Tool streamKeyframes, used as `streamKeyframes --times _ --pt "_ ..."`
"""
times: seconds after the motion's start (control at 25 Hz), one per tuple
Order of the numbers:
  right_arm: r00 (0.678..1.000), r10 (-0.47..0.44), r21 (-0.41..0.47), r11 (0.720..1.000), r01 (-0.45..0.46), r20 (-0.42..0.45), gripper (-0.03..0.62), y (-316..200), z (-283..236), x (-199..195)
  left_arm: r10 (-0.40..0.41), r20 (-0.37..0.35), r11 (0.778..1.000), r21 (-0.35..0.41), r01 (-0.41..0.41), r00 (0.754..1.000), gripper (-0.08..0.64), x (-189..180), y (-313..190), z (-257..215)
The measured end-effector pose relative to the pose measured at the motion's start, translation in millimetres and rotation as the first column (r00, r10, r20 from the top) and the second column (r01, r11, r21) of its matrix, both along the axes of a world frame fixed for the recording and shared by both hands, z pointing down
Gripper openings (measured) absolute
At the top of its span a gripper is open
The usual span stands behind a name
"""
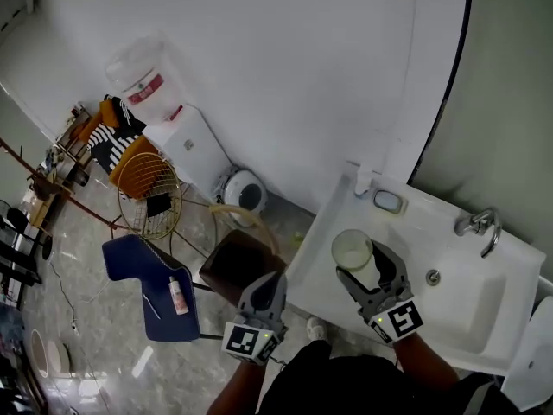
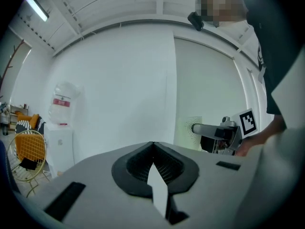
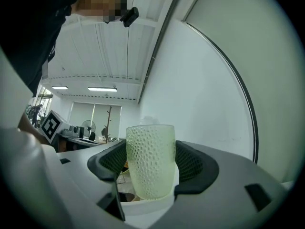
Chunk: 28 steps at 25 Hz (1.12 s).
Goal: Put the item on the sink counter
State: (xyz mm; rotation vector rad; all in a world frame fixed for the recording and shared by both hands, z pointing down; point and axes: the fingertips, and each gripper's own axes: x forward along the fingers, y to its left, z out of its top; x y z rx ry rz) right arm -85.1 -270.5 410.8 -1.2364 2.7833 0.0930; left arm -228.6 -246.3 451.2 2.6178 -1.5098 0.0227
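A pale green dimpled cup (image 1: 353, 252) stands upright between the jaws of my right gripper (image 1: 369, 272), above the left part of the white sink counter (image 1: 332, 225). I cannot tell whether the cup touches the counter. In the right gripper view the cup (image 3: 149, 161) fills the gap of the right gripper (image 3: 151, 178), and both dark pads press on its sides. My left gripper (image 1: 263, 290) hangs to the left of the counter, over a brown stool (image 1: 232, 264). In the left gripper view the left gripper (image 2: 153, 149) has its jaws shut together with nothing between them.
The basin (image 1: 454, 314) with a chrome faucet (image 1: 480, 226) lies right of the cup, and a small soap dish (image 1: 389, 201) sits at the counter's back. On the floor to the left stand a water dispenser (image 1: 186, 141), a yellow wire basket (image 1: 147, 193) and a blue seat (image 1: 147, 292).
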Motion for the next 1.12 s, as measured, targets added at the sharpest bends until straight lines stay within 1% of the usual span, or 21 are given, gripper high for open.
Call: streamKeyframes --times 0.2,0.36,0.52,0.68,0.84,0.96,1.12 --pt "0.998 0.053 -0.015 0.998 -0.054 -0.018 0.333 -27.6 14.3 -2.9 0.059 -0.035 0.998 -0.025 -0.060 0.998 0.011 -3.7 -30.6 6.4" --pt "0.996 0.083 -0.042 0.996 -0.084 -0.037 0.333 -50.1 36.9 1.9 0.089 -0.027 0.995 -0.051 -0.091 0.996 0.011 -1.7 -48.7 16.0" --pt "0.993 0.114 -0.082 0.990 -0.117 -0.039 0.333 -74.8 65.9 14.9 0.104 -0.007 0.991 -0.079 -0.104 0.995 0.011 6.4 -56.0 30.5" --pt "0.992 0.114 -0.129 0.984 -0.121 -0.059 0.333 -95.7 97.7 21.8 0.112 -0.011 0.988 -0.108 -0.112 0.994 0.011 19.1 -58.9 42.5" --pt "0.990 0.111 -0.176 0.977 -0.125 -0.087 0.333 -112.4 132.5 20.8 0.127 -0.050 0.985 -0.113 -0.132 0.991 0.011 27.6 -64.7 41.5" --pt "0.988 0.121 -0.234 0.962 -0.140 -0.092 0.333 -123.8 158.4 20.3 0.153 -0.058 0.981 -0.109 -0.158 0.987 0.011 32.7 -66.2 44.9" --pt "0.986 0.120 -0.283 0.948 -0.147 -0.112 0.333 -137.2 189.6 15.9 0.169 -0.052 0.976 -0.133 -0.175 0.984 0.011 37.3 -66.9 54.0"
